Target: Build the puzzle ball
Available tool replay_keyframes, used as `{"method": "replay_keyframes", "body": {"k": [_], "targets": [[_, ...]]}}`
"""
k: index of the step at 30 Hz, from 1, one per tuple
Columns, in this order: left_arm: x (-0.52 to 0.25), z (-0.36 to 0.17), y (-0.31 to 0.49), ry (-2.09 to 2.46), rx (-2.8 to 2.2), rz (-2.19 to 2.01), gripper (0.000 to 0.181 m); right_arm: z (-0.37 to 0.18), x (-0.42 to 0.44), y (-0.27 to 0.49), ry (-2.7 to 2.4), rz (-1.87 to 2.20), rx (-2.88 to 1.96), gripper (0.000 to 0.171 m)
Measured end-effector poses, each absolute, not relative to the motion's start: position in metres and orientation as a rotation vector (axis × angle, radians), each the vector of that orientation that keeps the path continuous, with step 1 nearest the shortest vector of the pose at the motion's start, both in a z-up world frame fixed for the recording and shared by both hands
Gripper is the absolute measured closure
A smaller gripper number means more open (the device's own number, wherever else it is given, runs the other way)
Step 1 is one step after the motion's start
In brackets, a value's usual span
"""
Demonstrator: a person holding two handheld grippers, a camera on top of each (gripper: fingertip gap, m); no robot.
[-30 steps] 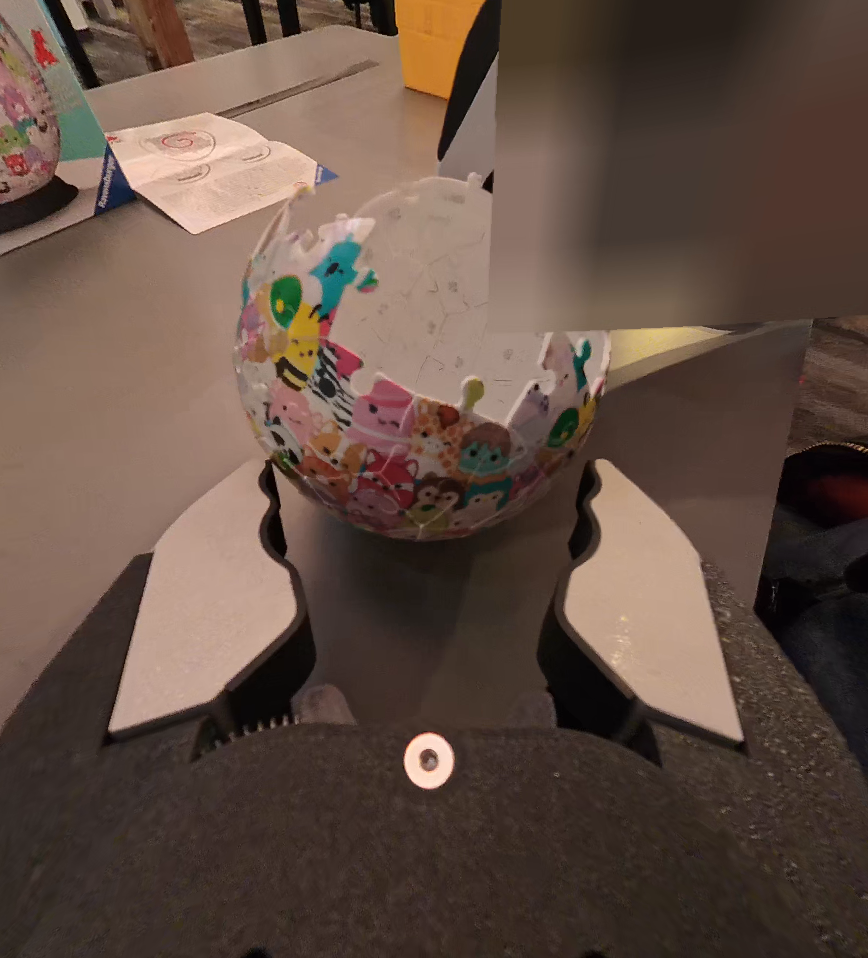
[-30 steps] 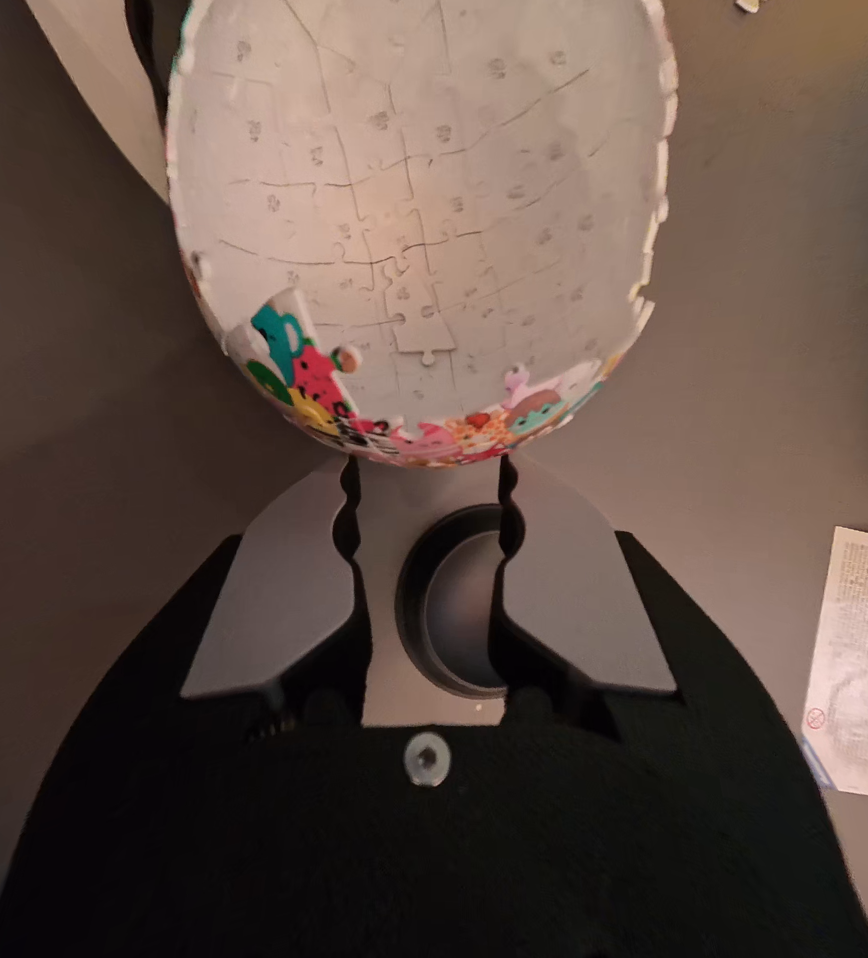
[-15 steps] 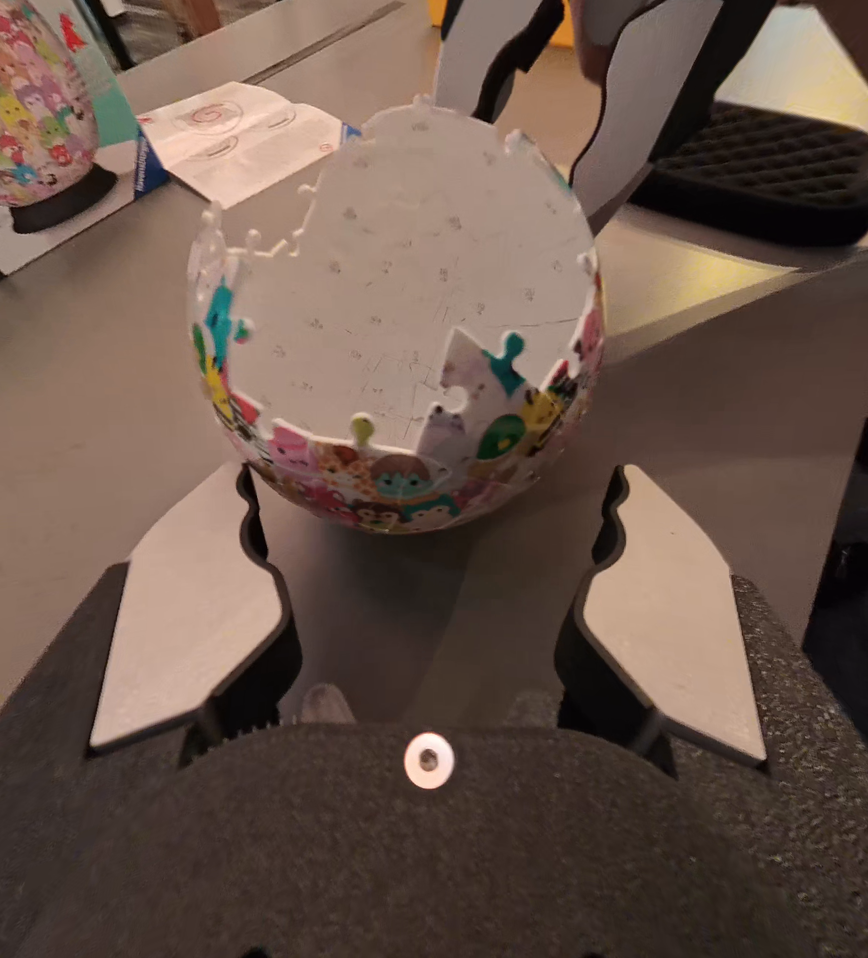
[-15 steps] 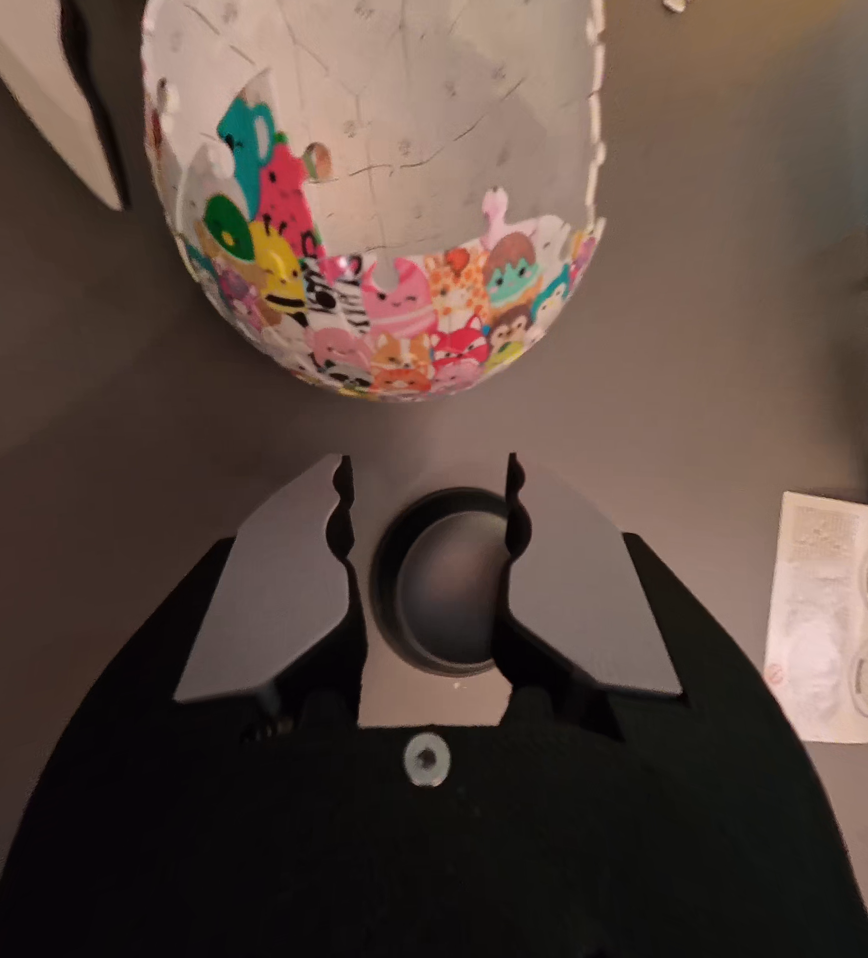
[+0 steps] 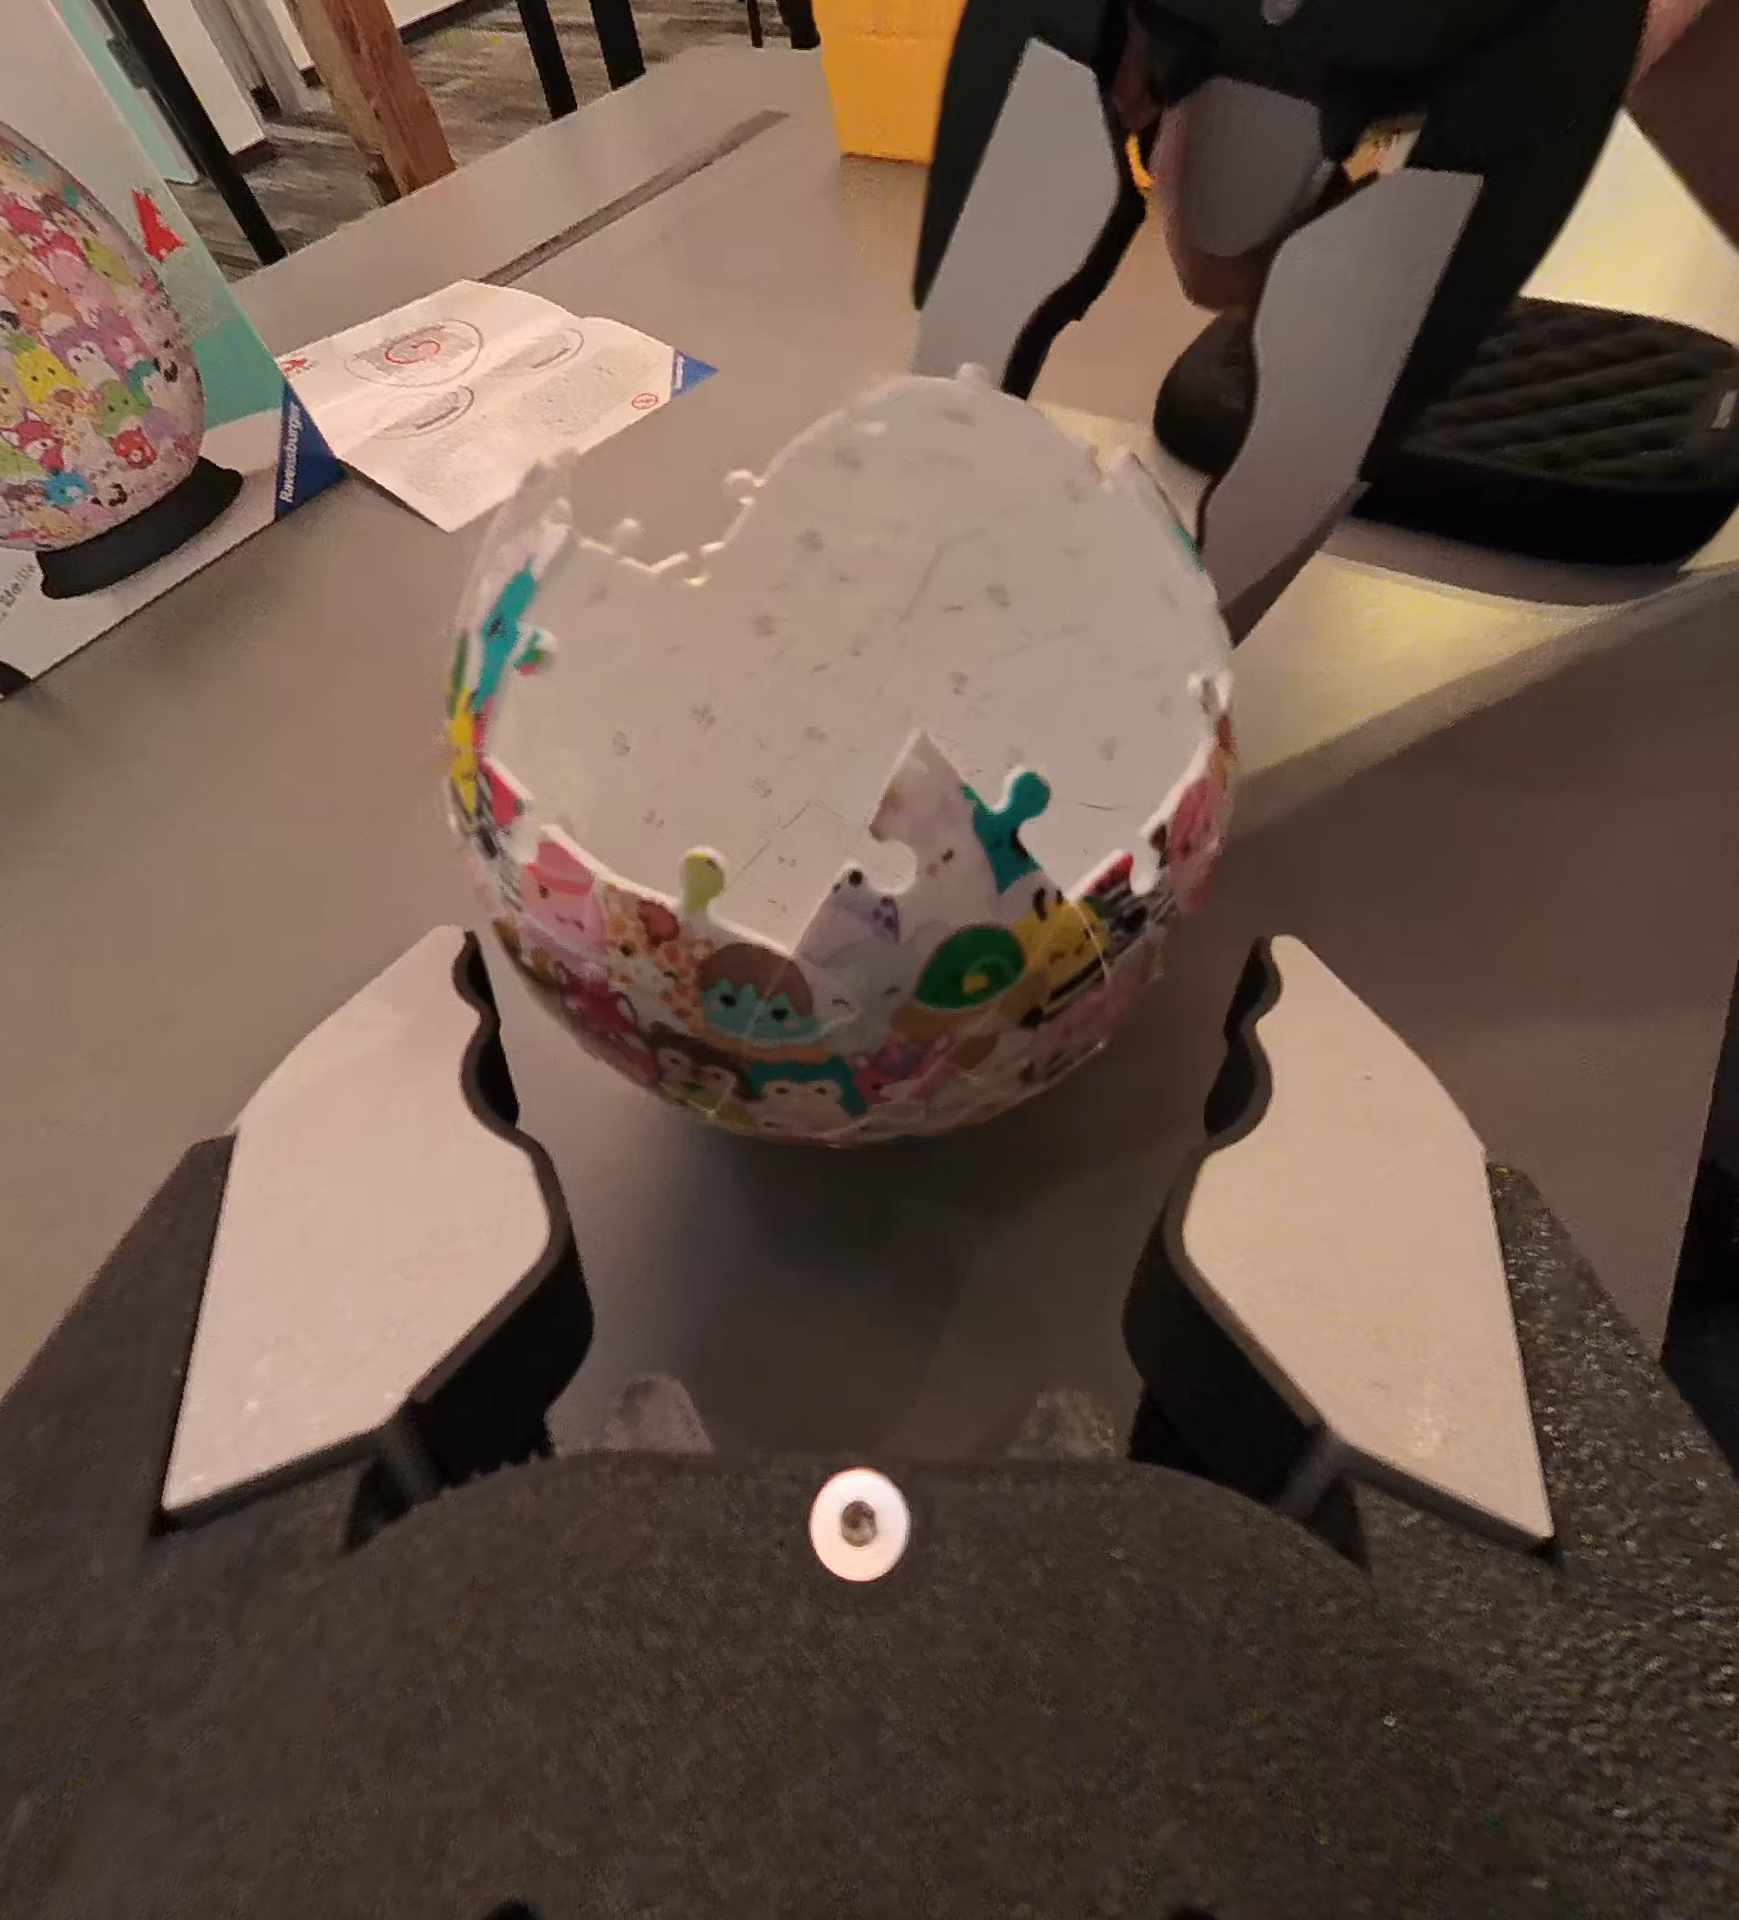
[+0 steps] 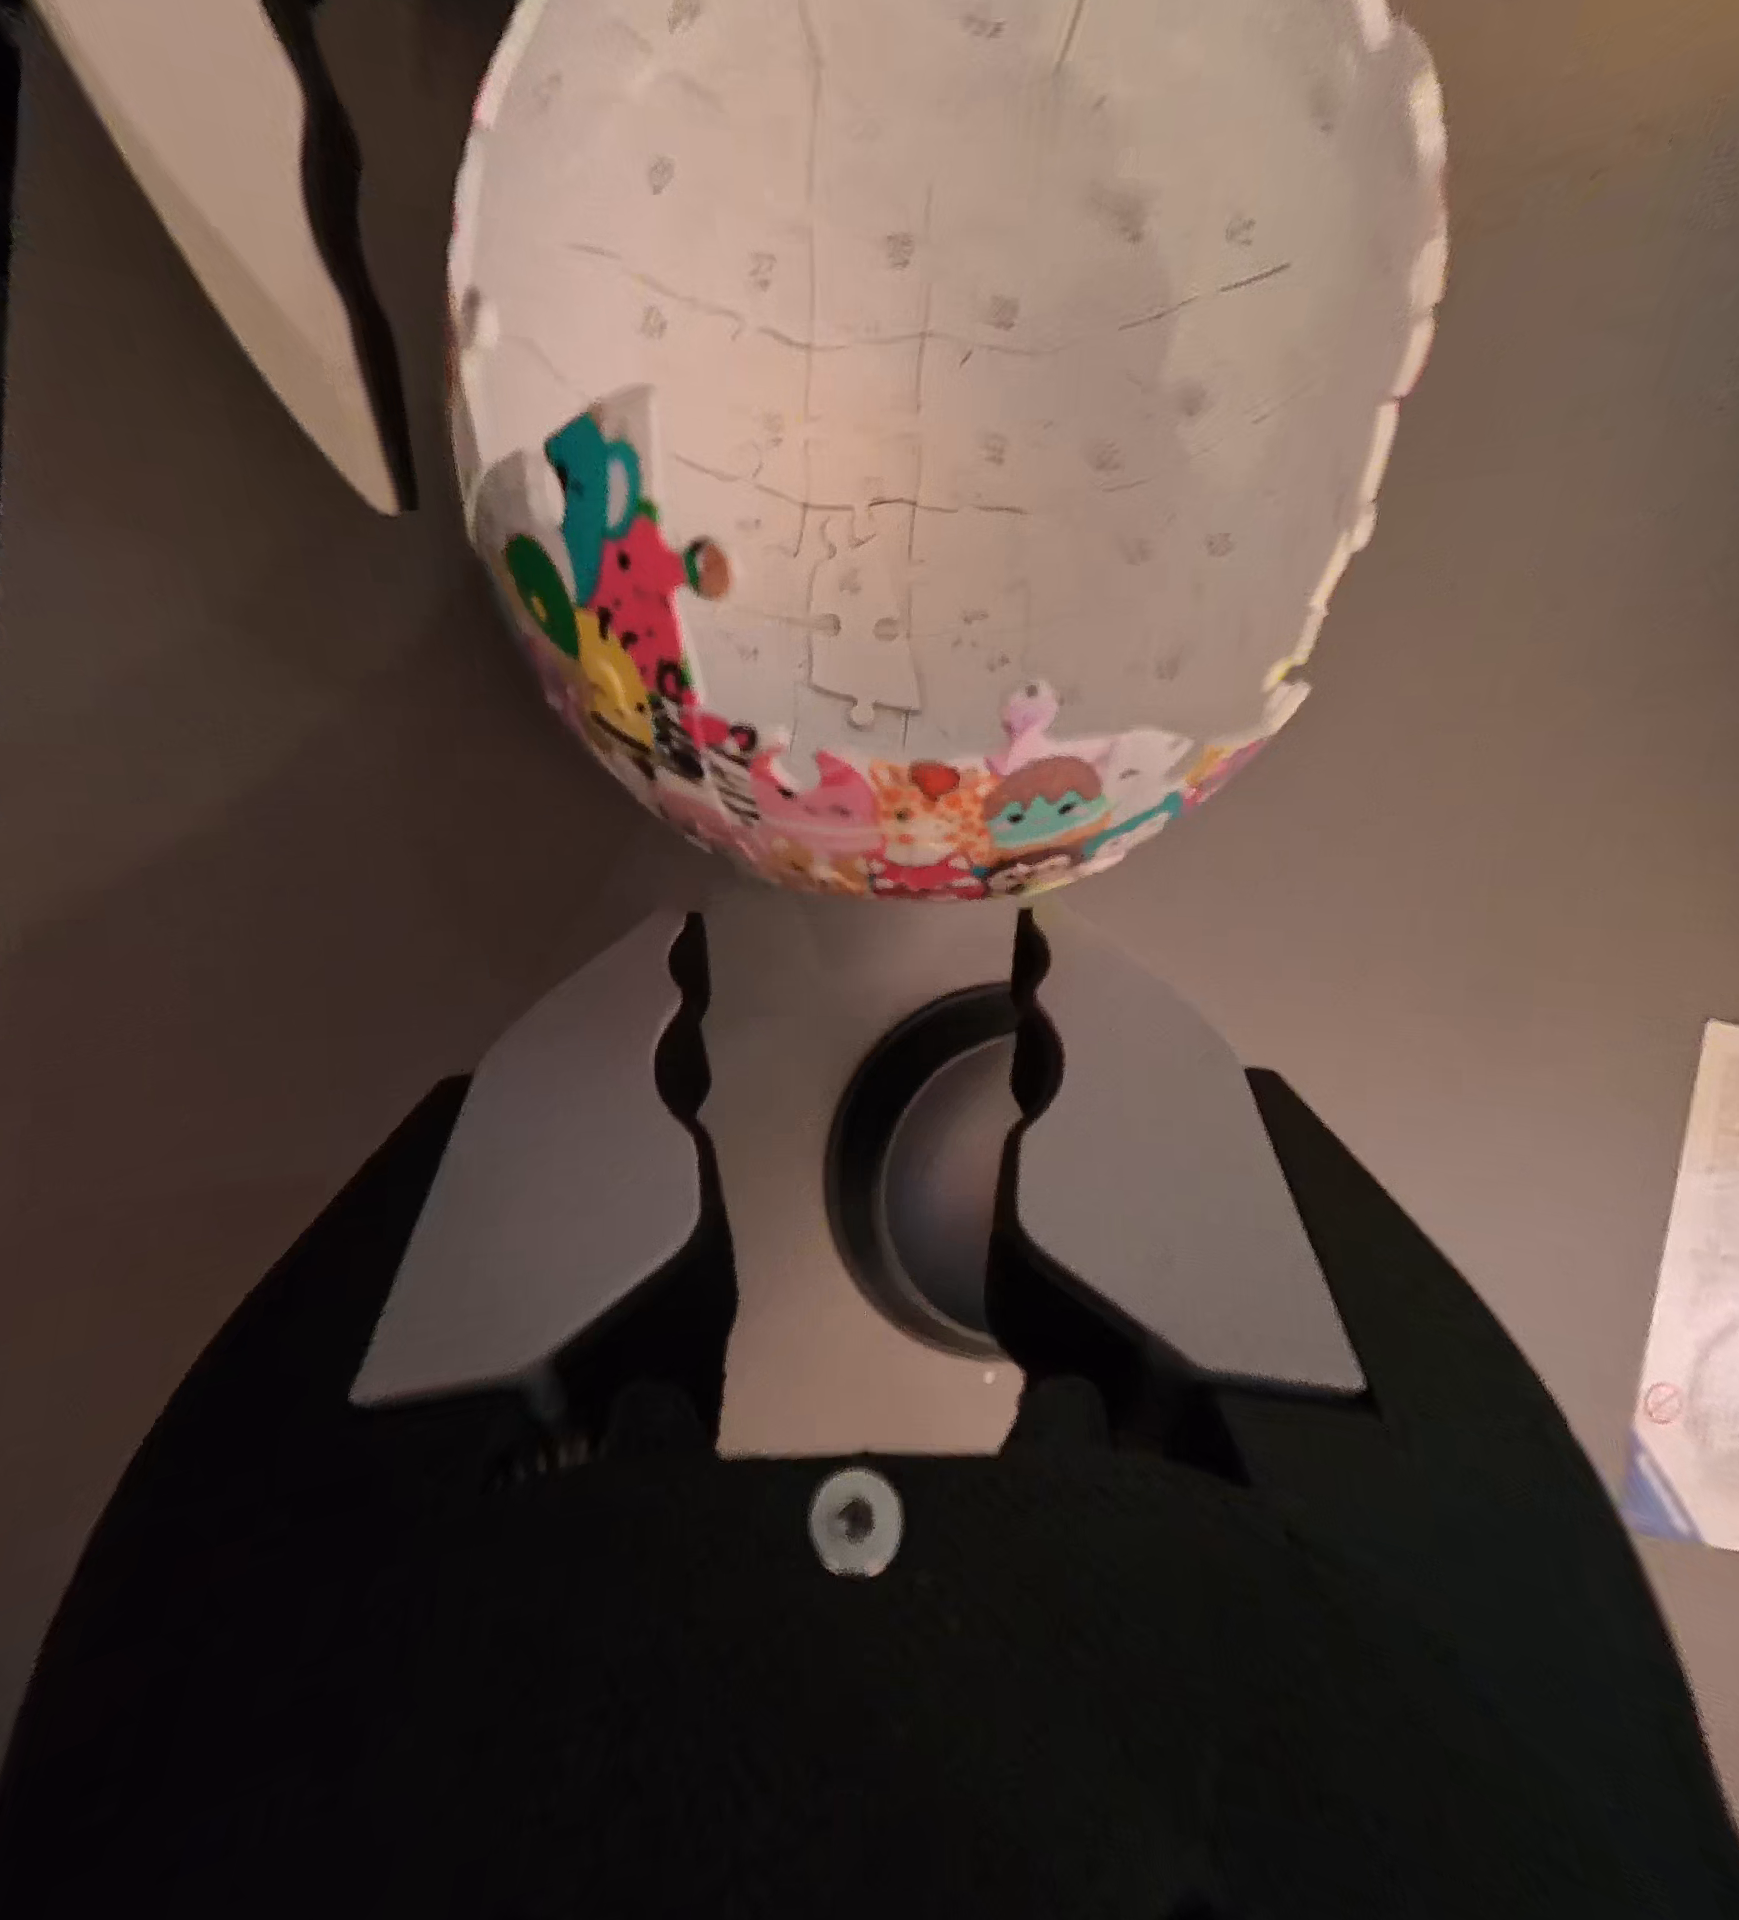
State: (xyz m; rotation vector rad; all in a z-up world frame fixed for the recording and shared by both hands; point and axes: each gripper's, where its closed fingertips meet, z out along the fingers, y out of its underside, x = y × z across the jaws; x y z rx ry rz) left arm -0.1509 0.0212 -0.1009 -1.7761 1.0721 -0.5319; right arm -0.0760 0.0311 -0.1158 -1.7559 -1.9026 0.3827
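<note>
Puzzle ball (image 5: 844, 769): half-built shell, open side up, resting on grey table (image 5: 169, 883).
Left gripper (image 5: 860, 997): fingers wide, empty, ball at 12 o'clock.
Right gripper (image 6: 860, 966): fingers narrowly parted, empty, above black stand ring (image 6: 906, 1174).

The half-built puzzle ball (image 5: 844, 790) is set on the table (image 5: 169, 883), its open side turned upward. The left gripper (image 5: 865, 997) is placed just before it, the right gripper (image 5: 1135, 343) behind it (the ball lying between the two). Beneath the right gripper's jaws a round stand (image 6: 932, 1174) is seen on the table. A leaflet (image 5: 491, 384) is laid behind and left of the ball, with the box (image 5: 34, 416) farther left.
</note>
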Motion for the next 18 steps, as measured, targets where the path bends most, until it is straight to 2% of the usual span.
{"method": "replay_keyframes", "body": {"k": [18], "targets": [[-0.15, -0.125, 0.037, 1.09, -1.856, -0.428, 0.037, -0.115, -0.076, 0.046, -1.938, 0.227, -1.691, 0.11]]}}
